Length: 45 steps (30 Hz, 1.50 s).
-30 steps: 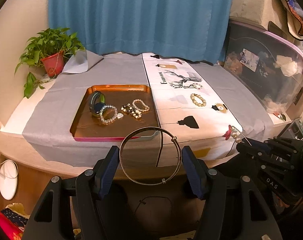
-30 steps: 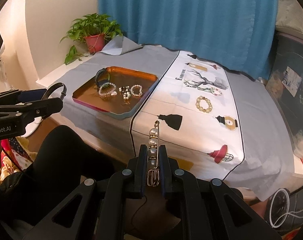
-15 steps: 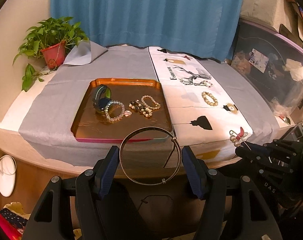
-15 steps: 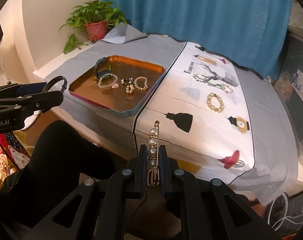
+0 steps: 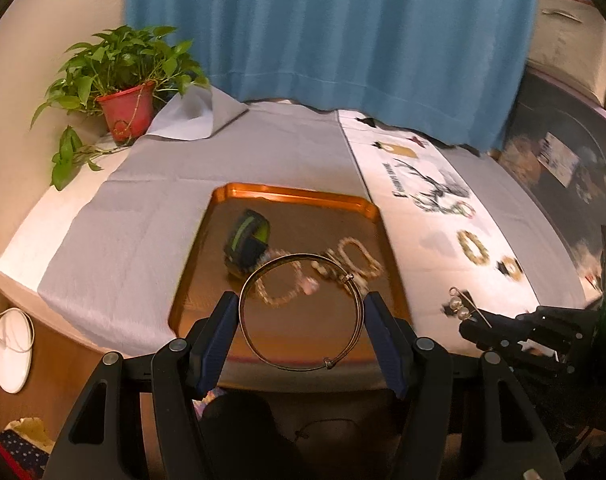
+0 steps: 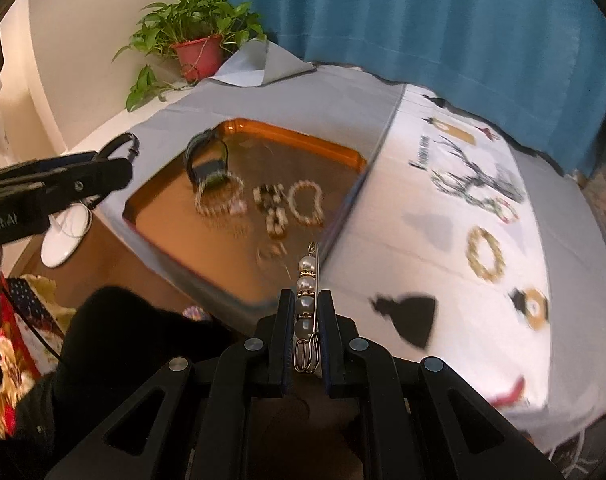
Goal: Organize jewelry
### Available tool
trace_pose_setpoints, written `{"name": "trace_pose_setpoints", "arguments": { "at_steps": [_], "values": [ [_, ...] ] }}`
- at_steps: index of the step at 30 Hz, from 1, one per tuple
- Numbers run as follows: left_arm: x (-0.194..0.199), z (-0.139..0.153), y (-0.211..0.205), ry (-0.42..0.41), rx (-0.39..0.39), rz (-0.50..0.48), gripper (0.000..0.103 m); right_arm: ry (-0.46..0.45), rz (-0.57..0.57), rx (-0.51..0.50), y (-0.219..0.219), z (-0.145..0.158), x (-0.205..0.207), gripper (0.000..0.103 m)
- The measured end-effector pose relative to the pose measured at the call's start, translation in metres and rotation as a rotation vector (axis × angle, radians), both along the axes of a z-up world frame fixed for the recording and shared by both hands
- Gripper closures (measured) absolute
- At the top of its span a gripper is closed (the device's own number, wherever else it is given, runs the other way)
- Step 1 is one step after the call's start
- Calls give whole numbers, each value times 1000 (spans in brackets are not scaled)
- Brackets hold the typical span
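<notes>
Over tray (image 5: 287, 196) | left gripper (image 5: 301, 316) clamps bangle (image 5: 301, 312) | right gripper (image 6: 305, 316) pinches pearl pin (image 6: 305, 296)

A: Left claw (image 5: 301, 316), entry?
B: Pitched downward, blue-padded fingers (image 5: 219, 332) spread wide, one on each side of a thin metal bangle (image 5: 301, 312) and pressing its rim. Seen from the right wrist view, it enters from the left edge as a black arm, with the bangle's arc showing past its tip.

A: Right claw (image 6: 306, 320)?
B: Also angled down, jaws drawn nearly together, pinching a pearl pin (image 6: 306, 300) that stands up between the pads. In the left wrist view it sits low at the right, the pin jutting from its tip.
</notes>
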<state>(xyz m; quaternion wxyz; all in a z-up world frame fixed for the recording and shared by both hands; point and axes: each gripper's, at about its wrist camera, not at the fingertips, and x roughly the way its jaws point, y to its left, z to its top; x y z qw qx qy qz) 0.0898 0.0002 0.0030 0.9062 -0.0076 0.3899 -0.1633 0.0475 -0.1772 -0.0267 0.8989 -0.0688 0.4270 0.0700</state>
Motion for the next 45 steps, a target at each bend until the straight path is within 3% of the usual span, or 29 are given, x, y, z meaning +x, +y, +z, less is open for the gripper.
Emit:
{"name": "trace_pose_setpoints", "arguments": {
  "at_steps": [7, 17, 18, 19, 20, 21, 22, 23, 27, 35, 41, 45],
  "values": [
    [45, -21, 0, 10, 10, 9, 43, -7, 45, 13, 23, -10, 56, 91],
    [83, -45, -8, 27, 31, 3, 42, 13, 48, 17, 28, -30, 97, 91],
    [86, -48, -10, 36, 37, -6, 40, 12, 51, 23, 28, -31, 101, 89],
    [87, -49, -11, 41, 45, -10, 32, 11, 52, 27, 28, -31, 103, 87],
    [88, -50, -12, 43, 64, -6, 25, 19, 54, 27, 29, -31, 105, 82],
    [87, -50, -12, 40, 83, 2, 12, 33, 53, 24, 29, -33, 106, 61],
    [84, -50, -12, 32, 98, 8, 7, 46, 47, 21, 28, -35, 106, 36],
    [79, -48, -12, 12, 114, 14, 7, 50, 39, 20, 27, -36, 103, 30],
    [57, -47, -7, -2, 156, 25, 7, 53, 46, -16, 26, -39, 78, 29],
    [-11, -45, 12, 95, 28, 74, 7, 50, -27, -17, 9, -27, 8, 29],
    [-57, -33, 5, 101, 52, 58, 7, -17, -72, 8, 0, 0, -46, 29],
    [-87, -13, -1, 47, 73, 52, 7, -66, -76, 19, -1, 15, -79, 29]
  ]
}}
